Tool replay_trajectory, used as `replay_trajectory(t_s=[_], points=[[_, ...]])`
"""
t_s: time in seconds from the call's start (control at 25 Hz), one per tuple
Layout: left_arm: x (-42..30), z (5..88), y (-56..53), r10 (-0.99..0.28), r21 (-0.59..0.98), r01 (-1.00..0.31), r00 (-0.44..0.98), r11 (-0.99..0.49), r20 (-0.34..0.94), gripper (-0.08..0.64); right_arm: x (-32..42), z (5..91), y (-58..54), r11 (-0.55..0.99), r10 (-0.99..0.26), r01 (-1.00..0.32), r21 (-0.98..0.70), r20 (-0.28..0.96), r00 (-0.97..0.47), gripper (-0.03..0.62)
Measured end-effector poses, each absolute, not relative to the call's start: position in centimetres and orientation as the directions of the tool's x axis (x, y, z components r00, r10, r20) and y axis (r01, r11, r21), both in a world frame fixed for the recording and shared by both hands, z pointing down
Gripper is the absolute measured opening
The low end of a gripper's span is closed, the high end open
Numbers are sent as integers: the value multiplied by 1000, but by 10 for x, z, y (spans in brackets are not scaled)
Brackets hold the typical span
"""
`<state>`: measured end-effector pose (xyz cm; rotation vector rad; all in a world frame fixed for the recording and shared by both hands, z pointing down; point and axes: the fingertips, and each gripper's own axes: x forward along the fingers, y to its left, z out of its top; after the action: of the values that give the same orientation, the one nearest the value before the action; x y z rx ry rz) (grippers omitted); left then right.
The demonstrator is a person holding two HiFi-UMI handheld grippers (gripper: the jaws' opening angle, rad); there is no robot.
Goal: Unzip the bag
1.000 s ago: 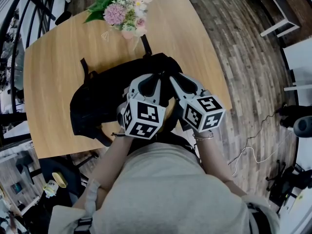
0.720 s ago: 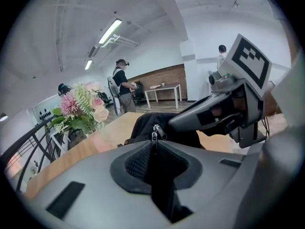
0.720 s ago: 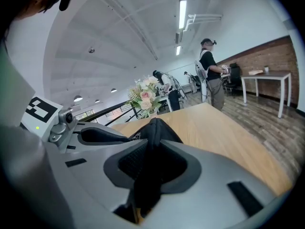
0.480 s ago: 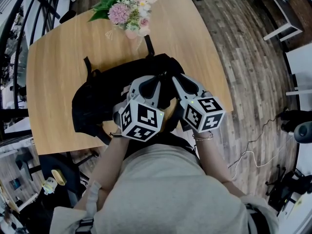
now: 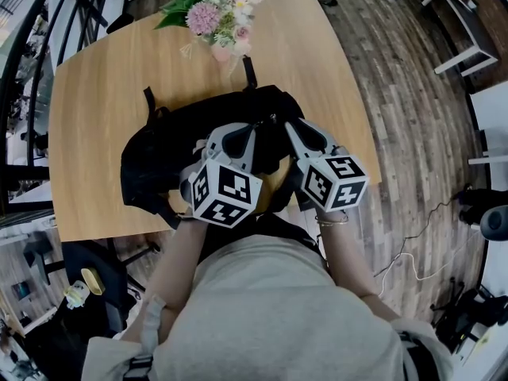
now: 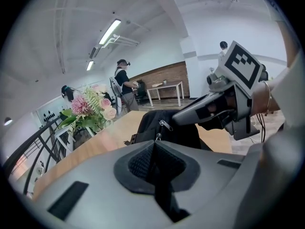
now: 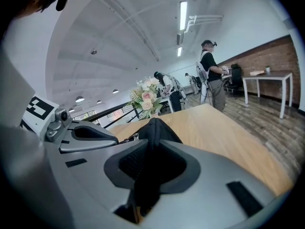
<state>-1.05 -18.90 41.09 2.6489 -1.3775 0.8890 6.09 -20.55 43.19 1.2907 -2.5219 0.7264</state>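
A black bag (image 5: 163,153) lies on the wooden table (image 5: 95,94), and both grippers are on its near right part. My left gripper (image 5: 252,129) has just closed. Its jaws meet at a small metal zip pull (image 6: 158,136) on the bag's top (image 6: 186,135), with a dark strip running back between the pads. A second metal pull (image 6: 164,124) hangs just beyond. Close beside it on the right, my right gripper (image 5: 287,129) has also just been closing. Its jaws pinch a raised fold of the bag's black fabric (image 7: 159,128).
A bunch of pink and white flowers (image 5: 218,14) stands at the table's far edge, behind the bag. The table's right edge (image 5: 361,125) runs close to the right gripper, with plank floor beyond. Two people (image 7: 212,73) stand far off near a white table (image 7: 267,82).
The left gripper's marker cube has rolled slightly. Both grippers stay at the same spot on the bag, and the bag has not shifted on the table.
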Motion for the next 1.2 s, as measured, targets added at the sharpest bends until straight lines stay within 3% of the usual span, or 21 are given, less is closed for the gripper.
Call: replay_trajectory(t_s=[0.48,0.68,0.76,0.8,1.2], points=[[-37,412,-174,-794,-285,-799,349,-530,497,18,67,427,-203,485,-715,-807,-337,379,-588,72],[-12,417,-180,-760,-263,-766,407,-586,507,38,65,428,-204,492,-711,-805,-332,381,-591,72],[-3,421,-183,-739,-247,-753,429,-610,519,126,65,428,-203,492,-710,-806,-330,383,-591,73],[-1,422,-184,-732,-243,-748,433,-617,526,137,65,428,-202,492,-710,-806,-329,383,-591,74],[7,437,-194,-676,-250,-700,433,-669,597,123,63,433,-199,500,-699,-796,-342,384,-603,72]])
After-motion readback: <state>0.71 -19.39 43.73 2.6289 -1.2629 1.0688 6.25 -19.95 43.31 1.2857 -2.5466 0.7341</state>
